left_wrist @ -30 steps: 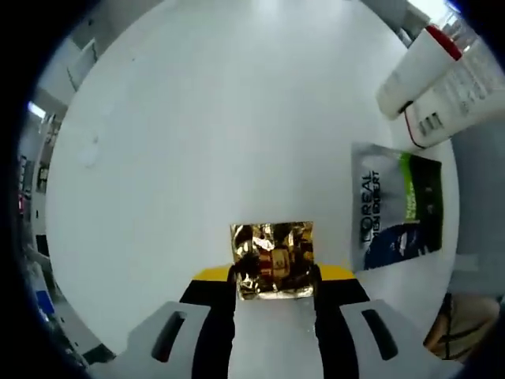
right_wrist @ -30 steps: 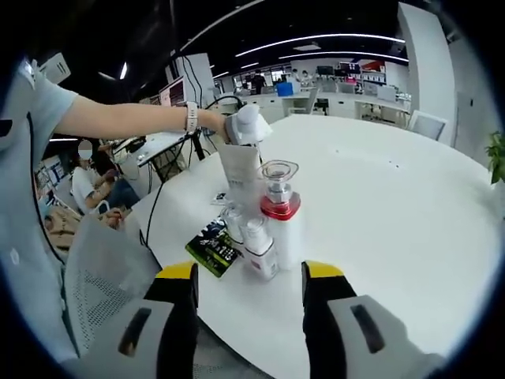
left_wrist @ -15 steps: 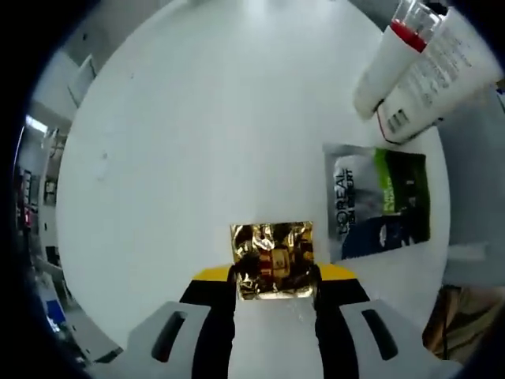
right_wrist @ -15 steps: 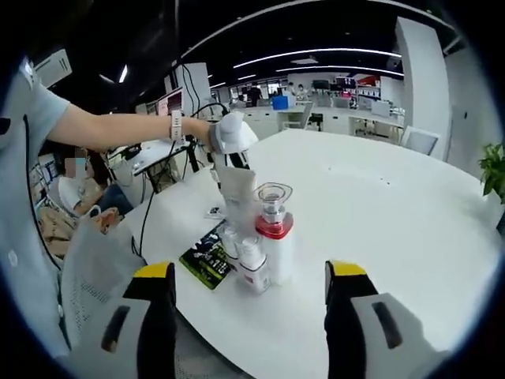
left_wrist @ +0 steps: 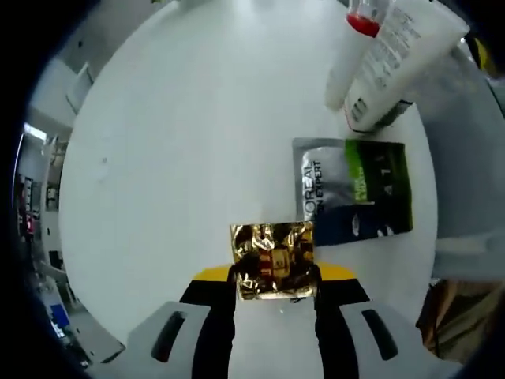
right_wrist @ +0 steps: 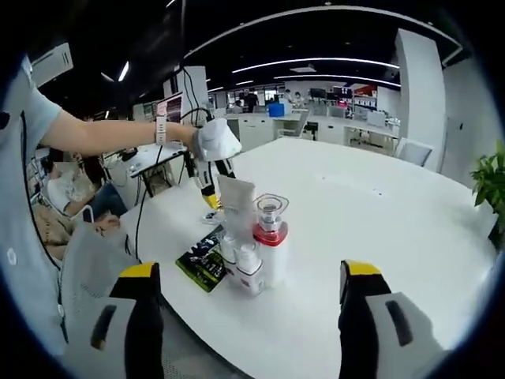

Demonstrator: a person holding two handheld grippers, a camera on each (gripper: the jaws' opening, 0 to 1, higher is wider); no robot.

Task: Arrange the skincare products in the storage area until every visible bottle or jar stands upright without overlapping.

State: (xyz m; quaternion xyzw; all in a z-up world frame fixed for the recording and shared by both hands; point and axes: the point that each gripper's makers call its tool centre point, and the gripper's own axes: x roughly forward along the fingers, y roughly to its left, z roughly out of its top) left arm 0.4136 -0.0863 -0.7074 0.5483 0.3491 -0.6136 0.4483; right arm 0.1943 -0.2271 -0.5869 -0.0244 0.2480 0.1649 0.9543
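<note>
The left gripper (left_wrist: 275, 278) is clenched on a crinkled gold foil packet (left_wrist: 273, 260), held just above the white round table (left_wrist: 181, 134). Beyond it a flat grey, green and blue sachet (left_wrist: 353, 189) lies on the table near the edge. Past the sachet, a white bottle with a red collar (left_wrist: 353, 49) and a white tube (left_wrist: 399, 57) stand side by side.

In the right gripper view, the right gripper (right_wrist: 248, 314) is released, its yellow-tipped jaws spread wide with nothing between them, hanging off the near edge of the table (right_wrist: 379, 205). The products cluster close to that edge: the bottle with a red collar (right_wrist: 271, 249) upright under a clear cap, the white tube (right_wrist: 235, 207) standing just behind it, and two small white bottles (right_wrist: 242, 264) upright against them. The sachet (right_wrist: 202, 264) lies flat beside the cluster, touching or nearly so. The person's arm reaches over the table, and the left gripper (right_wrist: 209, 162) hangs above the surface just beyond the cluster.
</note>
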